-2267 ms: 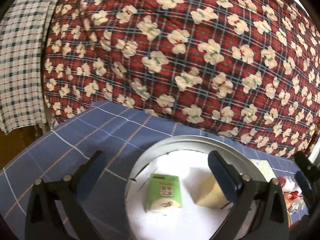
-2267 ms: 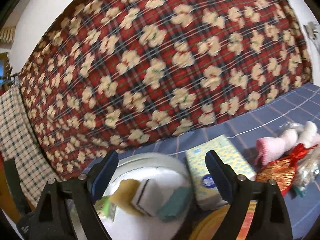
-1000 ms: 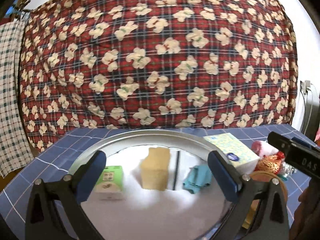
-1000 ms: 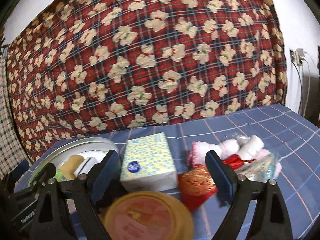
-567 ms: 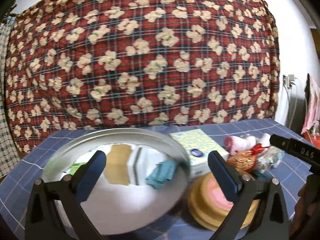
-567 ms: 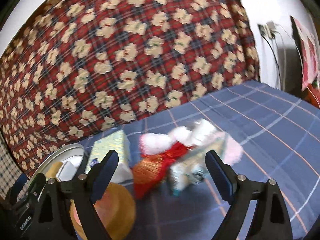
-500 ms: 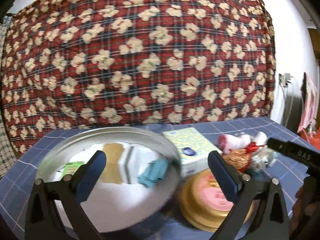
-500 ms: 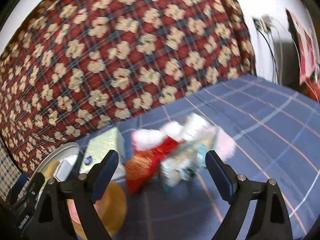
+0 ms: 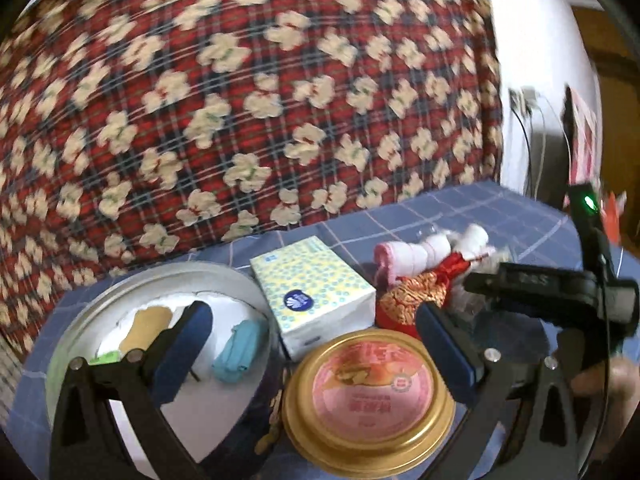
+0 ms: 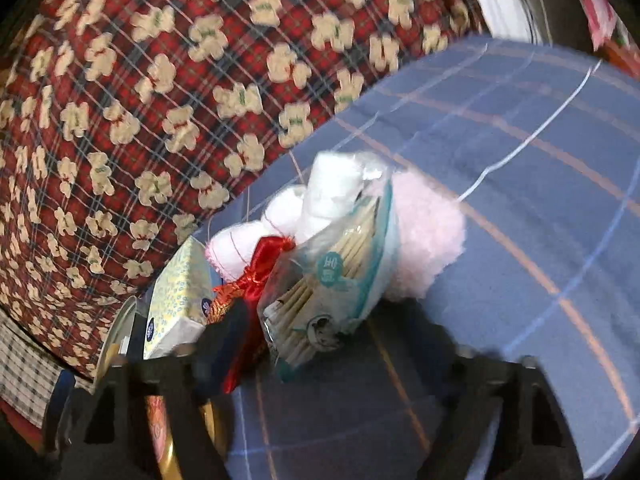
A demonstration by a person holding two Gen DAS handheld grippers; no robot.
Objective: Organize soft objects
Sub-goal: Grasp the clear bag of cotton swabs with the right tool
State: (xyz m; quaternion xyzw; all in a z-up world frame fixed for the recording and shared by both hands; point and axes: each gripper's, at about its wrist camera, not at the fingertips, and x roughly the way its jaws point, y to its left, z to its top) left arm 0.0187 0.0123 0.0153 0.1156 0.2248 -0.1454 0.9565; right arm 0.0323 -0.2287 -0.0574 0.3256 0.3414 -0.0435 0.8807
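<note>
A: The right claw [image 10: 332, 352] is narrowing, its jaws just closing in, with the clear plastic packet of cotton swabs [image 10: 332, 272] lying ahead of its tips; blur is hiding whether the pads are touching anything, so I'm not calling it a grip.

B: And the left claw [image 9: 312, 344]?

A: It's hanging wide and empty over the round gold-rimmed tin lid [image 9: 368, 396].

B: How far along is the sorting looking?

A: Partly done, I'm judging. The round silver tin [image 9: 160, 276] is already holding a yellow sponge [image 9: 146, 326], a teal cloth [image 9: 240, 350] and a green packet [image 9: 105, 357]. Left on the blue checked counter [image 10: 520, 200] are the yellow dotted tissue pack [image 9: 312, 296], the red-and-gold brocade pouch [image 9: 416, 292], the rolled white towels [image 10: 320, 196] and a fluffy pink puff [image 10: 428, 236].
</note>
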